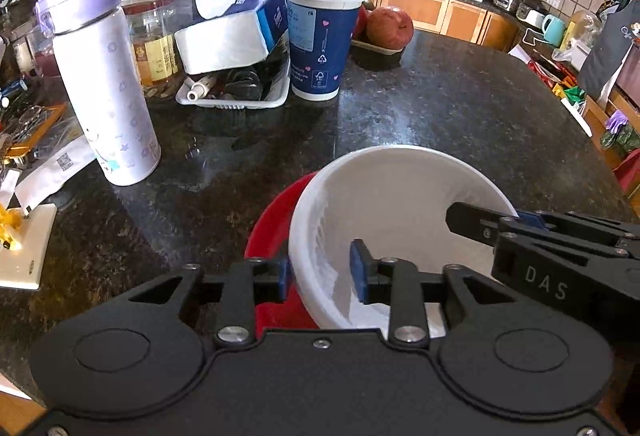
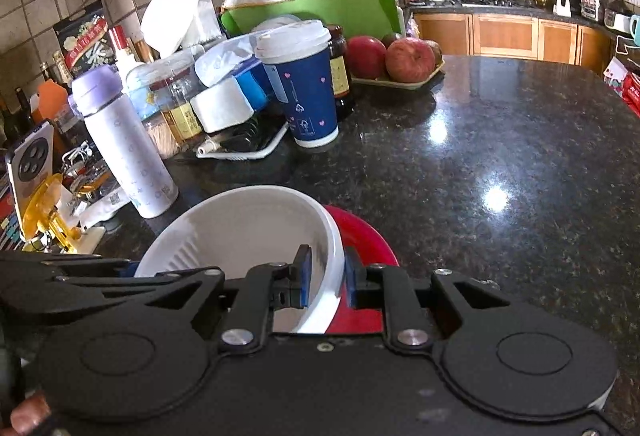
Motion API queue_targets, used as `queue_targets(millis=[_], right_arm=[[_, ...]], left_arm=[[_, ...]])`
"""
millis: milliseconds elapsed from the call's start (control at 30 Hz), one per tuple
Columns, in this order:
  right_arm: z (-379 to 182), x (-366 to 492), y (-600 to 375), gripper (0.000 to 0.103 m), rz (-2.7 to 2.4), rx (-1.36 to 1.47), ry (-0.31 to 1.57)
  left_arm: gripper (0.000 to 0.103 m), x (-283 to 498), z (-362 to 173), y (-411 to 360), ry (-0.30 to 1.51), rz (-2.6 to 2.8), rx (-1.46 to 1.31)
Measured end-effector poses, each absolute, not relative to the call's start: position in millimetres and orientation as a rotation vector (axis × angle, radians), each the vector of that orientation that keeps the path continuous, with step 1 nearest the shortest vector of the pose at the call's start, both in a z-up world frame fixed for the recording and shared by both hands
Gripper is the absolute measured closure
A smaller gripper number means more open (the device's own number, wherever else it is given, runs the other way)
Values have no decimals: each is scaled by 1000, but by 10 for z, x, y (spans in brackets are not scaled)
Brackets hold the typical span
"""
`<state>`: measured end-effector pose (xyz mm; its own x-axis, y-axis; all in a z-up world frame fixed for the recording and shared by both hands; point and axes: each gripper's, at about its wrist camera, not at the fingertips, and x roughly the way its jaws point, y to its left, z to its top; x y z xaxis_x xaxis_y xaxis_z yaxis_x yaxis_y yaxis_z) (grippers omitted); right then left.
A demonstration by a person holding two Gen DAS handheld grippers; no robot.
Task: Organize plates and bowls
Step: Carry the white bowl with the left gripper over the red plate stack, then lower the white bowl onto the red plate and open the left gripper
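A white bowl (image 1: pixel 384 204) sits tilted in a red plate (image 1: pixel 272 228) on the dark granite counter. My left gripper (image 1: pixel 320 276) straddles the bowl's left rim, one blue pad inside and one outside, with a gap to the wall, so it looks open. My right gripper (image 2: pixel 326 278) straddles the bowl's (image 2: pixel 248 224) right rim above the red plate (image 2: pixel 364 236), its pads close against the wall. The right gripper's fingers also show in the left wrist view (image 1: pixel 480 222) at the bowl's right rim.
A lilac bottle (image 1: pixel 100 76), a blue paper cup (image 1: pixel 320 36), a tissue pack in a white tray (image 1: pixel 232 36), jars and apples (image 1: pixel 388 26) crowd the counter's back left. A phone on a yellow stand (image 2: pixel 32 172) stands at the left. Bare granite (image 2: pixel 500 156) lies to the right.
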<state>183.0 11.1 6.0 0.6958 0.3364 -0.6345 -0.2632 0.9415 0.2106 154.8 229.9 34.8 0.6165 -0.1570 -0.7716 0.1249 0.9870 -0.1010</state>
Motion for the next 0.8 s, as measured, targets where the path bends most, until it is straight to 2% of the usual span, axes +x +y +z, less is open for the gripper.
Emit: queue_targets(millis=[67,133,800], right_arm=[[72,1824,119,70,330,103,709],[86,1812,132,65,316,97,683],[239,1384,50,64,175,113,484]], left_arm=[[59,1534,369,2309,871,-157,-32],[58,1511,395,2317,848,-162,-25],[57,1344,563,2422,708,-129,6]])
